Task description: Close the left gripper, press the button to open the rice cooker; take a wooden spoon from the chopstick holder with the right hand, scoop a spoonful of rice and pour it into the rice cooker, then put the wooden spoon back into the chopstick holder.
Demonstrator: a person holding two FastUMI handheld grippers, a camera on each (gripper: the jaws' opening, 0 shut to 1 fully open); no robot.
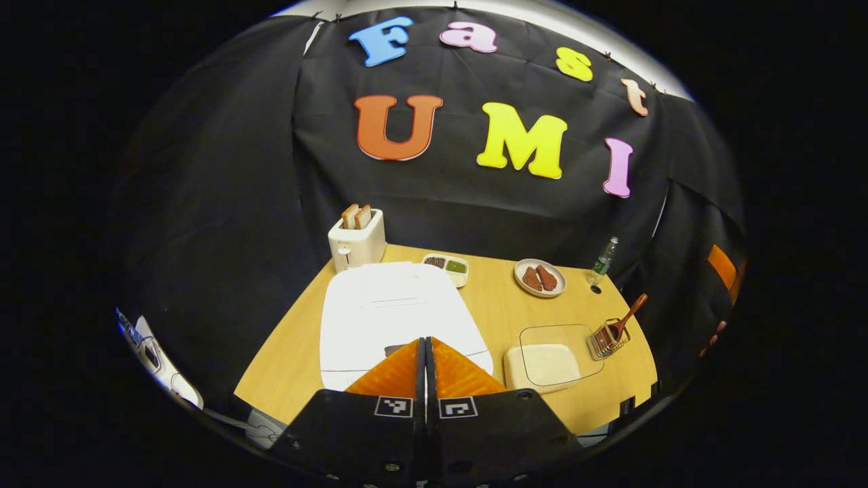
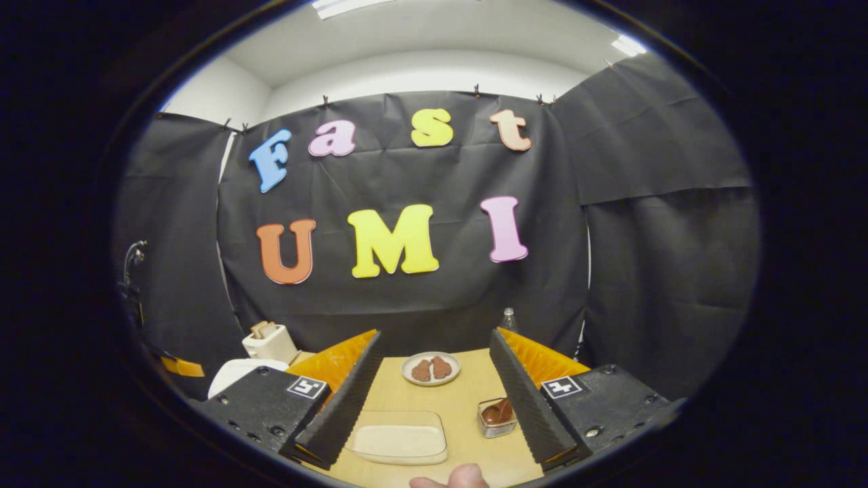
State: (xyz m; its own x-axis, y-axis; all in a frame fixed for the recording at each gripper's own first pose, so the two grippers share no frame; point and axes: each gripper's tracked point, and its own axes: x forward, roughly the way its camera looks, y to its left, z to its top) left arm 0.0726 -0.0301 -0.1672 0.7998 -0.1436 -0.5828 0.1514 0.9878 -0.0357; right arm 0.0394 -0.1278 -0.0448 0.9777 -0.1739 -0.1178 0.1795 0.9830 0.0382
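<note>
The white rice cooker (image 1: 393, 308) lies on the table's left with its lid down. My left gripper (image 1: 425, 340) is shut, with nothing between its fingers, and hovers over the cooker's near edge beside a small dark patch (image 1: 392, 350). At the right, a wire chopstick holder (image 1: 608, 339) has the wooden spoon (image 1: 632, 313) leaning in it. A clear container of rice (image 1: 548, 362) sits just left of it. My right gripper (image 2: 435, 333) stands open above the table's near side, with the rice container (image 2: 400, 439) and the holder (image 2: 495, 419) with its spoon (image 2: 498, 410) below and between its fingers.
At the back stand a white toaster (image 1: 356, 240) with bread, a two-part dish (image 1: 446, 266), a plate (image 1: 540, 278) with brown pieces and a small bottle (image 1: 602, 259). A person's fingertip (image 2: 451, 478) shows at the bottom edge. Black cloth walls close in the table.
</note>
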